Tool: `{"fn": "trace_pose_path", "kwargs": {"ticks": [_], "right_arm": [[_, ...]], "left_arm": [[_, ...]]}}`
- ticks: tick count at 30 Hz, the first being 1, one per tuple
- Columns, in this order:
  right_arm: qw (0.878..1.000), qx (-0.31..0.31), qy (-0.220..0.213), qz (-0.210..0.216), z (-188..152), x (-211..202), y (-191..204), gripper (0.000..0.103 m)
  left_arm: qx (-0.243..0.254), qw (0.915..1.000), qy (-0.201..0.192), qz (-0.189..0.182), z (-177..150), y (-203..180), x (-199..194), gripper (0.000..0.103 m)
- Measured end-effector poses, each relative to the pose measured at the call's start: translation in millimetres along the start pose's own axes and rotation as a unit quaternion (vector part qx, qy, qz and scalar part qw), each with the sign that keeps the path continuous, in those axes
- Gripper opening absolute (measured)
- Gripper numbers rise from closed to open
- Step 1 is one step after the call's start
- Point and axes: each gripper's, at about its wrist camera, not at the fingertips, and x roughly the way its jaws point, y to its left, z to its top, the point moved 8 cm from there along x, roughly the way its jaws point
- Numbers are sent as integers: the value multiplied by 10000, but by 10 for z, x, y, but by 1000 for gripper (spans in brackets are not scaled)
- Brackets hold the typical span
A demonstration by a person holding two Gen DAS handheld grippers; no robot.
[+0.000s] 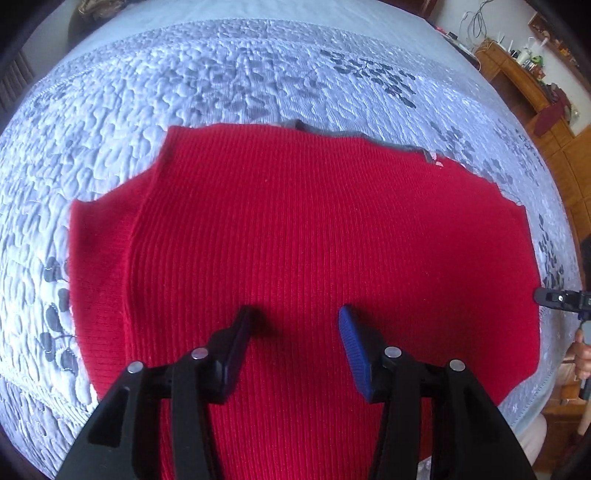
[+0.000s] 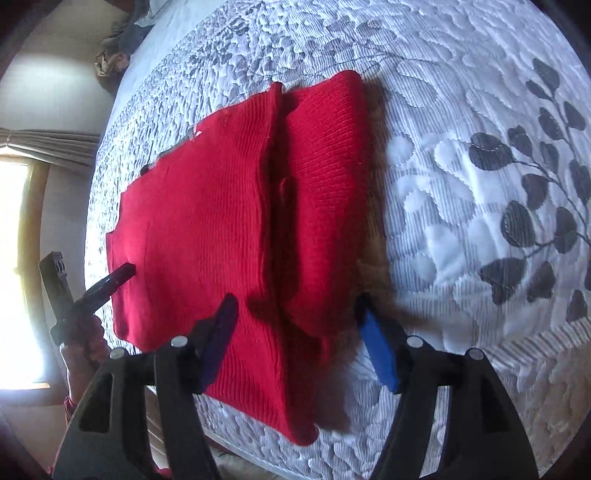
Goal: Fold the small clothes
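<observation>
A red ribbed knit garment (image 1: 314, 240) lies flat on the quilted bedspread (image 1: 184, 92), with a grey edge at its far side. My left gripper (image 1: 295, 317) is open and empty, hovering over the near part of the garment. In the right wrist view the same garment (image 2: 207, 221) lies with one side folded over into a raised flap (image 2: 325, 177). My right gripper (image 2: 295, 306) is open and empty above the garment's near edge. The left gripper also shows in the right wrist view (image 2: 122, 275) at the garment's left edge, and the right gripper in the left wrist view (image 1: 554, 297) at its right edge.
The white and grey leaf-patterned bedspread (image 2: 480, 184) covers the bed around the garment. Wooden furniture with small items (image 1: 517, 70) stands at the far right. A bright window with a curtain (image 2: 18, 240) is at the left. Crumpled clothes (image 2: 125, 33) lie at the bed's far corner.
</observation>
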Motion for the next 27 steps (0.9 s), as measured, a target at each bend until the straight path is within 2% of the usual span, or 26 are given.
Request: {"fn": "trace_pose_path", "kwargs": {"ticks": [2, 3, 6, 8, 13, 20, 23, 27], "right_arm": [[10000, 49, -38, -65, 28, 15, -34, 55], [9999, 96, -69, -57, 47, 28, -32, 45], [9997, 201, -87, 94, 37, 16, -19, 22], [9997, 234, -117, 31, 28, -2, -2, 16], [9985, 63, -101, -536, 38, 30, 64, 13], [9929, -37, -110, -1188, 57, -12, 145, 12], [9887, -238, -249, -1457, 81, -97, 325, 12], [9859, -684, -452, -1455, 145, -265, 808, 12]], "left_arm": [[-28, 10000, 40, -76, -11, 16, 22, 50], [-31, 9999, 54, -99, -9, 20, 26, 51], [-17, 9999, 61, -138, -11, 17, 46, 51], [24, 9999, 51, -130, -12, 13, 42, 51], [-37, 9998, 62, -208, -11, 34, 47, 51], [25, 9999, 26, -117, -16, 11, 62, 51], [40, 9998, 92, -146, -10, 1, 12, 50], [-22, 9994, 33, -342, -40, 43, -224, 50]]}}
